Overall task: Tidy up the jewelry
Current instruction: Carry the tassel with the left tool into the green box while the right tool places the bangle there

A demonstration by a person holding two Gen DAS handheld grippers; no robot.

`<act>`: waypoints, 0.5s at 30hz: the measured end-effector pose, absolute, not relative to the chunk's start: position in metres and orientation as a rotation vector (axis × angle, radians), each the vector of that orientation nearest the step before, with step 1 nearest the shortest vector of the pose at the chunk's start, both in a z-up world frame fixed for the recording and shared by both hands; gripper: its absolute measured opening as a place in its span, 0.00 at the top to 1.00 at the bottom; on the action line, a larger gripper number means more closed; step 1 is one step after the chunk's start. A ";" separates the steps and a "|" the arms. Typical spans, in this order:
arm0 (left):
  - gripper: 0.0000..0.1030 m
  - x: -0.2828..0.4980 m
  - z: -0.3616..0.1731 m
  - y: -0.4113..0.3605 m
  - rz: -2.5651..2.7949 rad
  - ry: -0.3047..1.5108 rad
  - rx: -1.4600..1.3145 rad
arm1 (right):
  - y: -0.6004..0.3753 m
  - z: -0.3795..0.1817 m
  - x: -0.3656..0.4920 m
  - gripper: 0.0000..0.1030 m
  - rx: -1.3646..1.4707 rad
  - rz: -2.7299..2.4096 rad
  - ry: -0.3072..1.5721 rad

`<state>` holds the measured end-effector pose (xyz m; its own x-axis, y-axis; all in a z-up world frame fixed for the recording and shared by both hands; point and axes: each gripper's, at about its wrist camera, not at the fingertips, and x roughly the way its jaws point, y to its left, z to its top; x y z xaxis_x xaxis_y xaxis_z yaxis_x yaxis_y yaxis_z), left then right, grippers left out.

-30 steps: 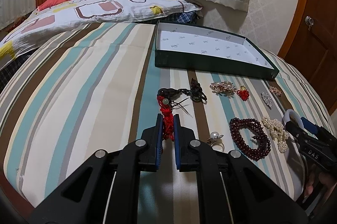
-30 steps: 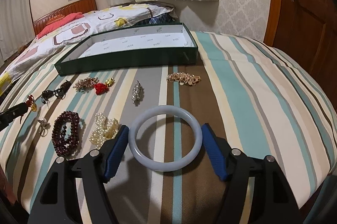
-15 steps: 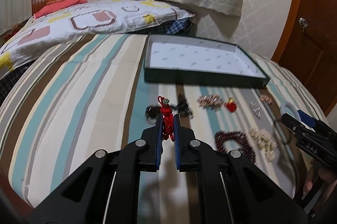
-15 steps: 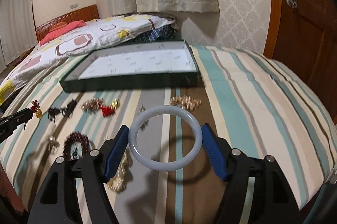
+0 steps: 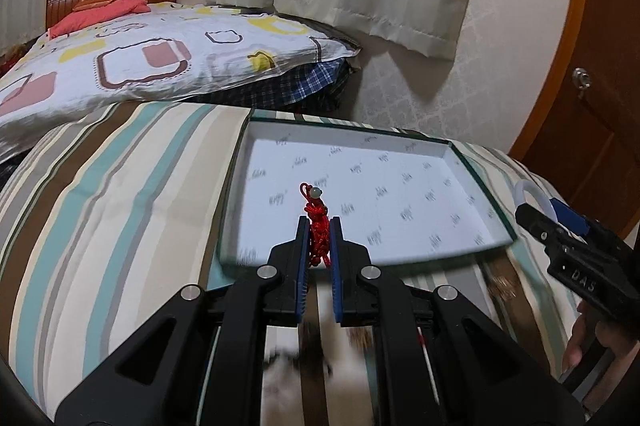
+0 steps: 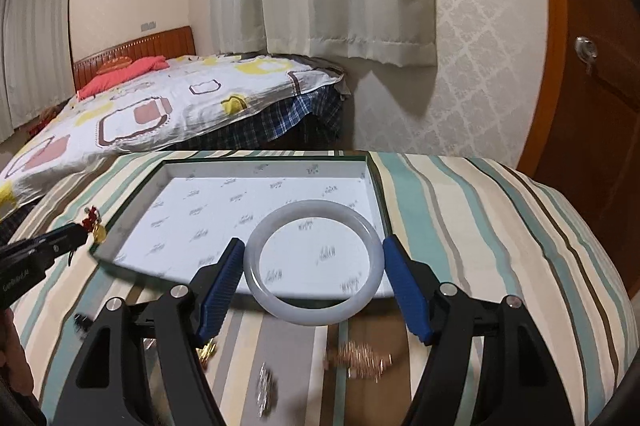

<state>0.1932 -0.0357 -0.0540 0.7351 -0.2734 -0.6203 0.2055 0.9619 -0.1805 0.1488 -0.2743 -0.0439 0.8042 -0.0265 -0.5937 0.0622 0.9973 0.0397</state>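
I am holding both grippers above the near long edge of the open green box [image 6: 132,201] on the striped bed [image 5: 100,209], its white floor straight ahead and below. My left gripper [image 5: 319,238] is clenched on a red knotted cord charm [image 5: 316,222] that stands upright between the pads over the box's near left corner. My right gripper [image 6: 314,278], spread wide, grasps a pale bangle [image 6: 314,262] lying flat over the near right corner, so I judge each piece needs only a short push forward and down to land inside.
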 end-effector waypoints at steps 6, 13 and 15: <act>0.90 0.242 -0.075 -0.048 -0.236 0.754 -0.064 | -0.278 -0.077 0.196 0.33 0.072 -0.017 0.742; 0.90 0.275 -0.105 -0.051 -0.208 0.858 -0.055 | -0.283 -0.105 0.220 0.33 0.072 -0.011 0.847; 0.90 0.278 -0.109 -0.053 -0.209 0.871 -0.050 | -0.282 -0.109 0.222 0.33 0.063 -0.011 0.859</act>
